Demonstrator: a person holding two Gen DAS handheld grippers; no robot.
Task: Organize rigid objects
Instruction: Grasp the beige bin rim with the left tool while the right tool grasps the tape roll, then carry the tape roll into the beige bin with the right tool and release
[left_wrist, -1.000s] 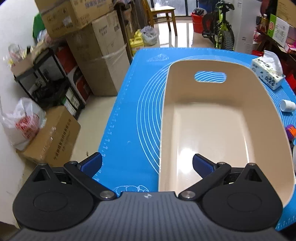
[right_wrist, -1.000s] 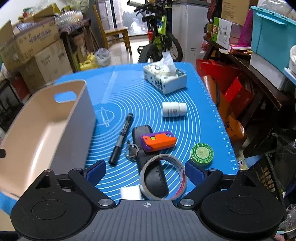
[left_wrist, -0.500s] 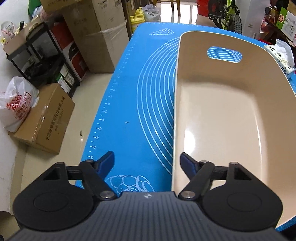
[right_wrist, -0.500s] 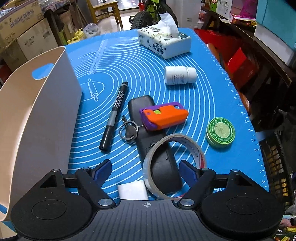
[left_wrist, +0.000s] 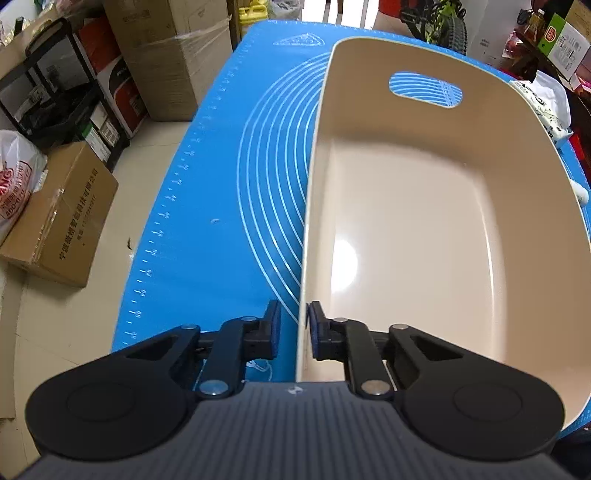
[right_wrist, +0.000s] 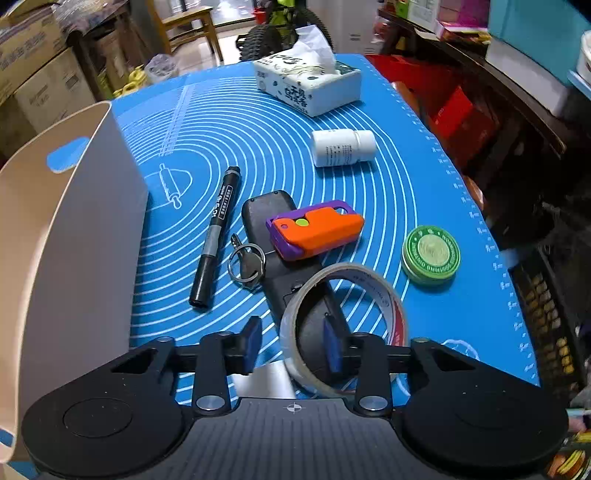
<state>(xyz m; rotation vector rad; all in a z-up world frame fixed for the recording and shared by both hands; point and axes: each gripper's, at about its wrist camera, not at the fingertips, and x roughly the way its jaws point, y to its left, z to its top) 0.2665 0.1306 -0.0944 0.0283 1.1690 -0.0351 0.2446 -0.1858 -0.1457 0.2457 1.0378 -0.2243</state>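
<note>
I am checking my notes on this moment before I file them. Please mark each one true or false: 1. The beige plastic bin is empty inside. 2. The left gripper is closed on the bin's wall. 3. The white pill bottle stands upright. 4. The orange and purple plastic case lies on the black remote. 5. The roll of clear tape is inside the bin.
1. True: the beige plastic bin holds nothing inside.
2. True: the left gripper has just closed on the bin's wall, one pad each side.
3. False: the white pill bottle lies on its side on the blue mat.
4. True: the orange and purple plastic case rests across the black remote.
5. False: the roll of clear tape is on the mat, its band between the right gripper's pads.
</note>
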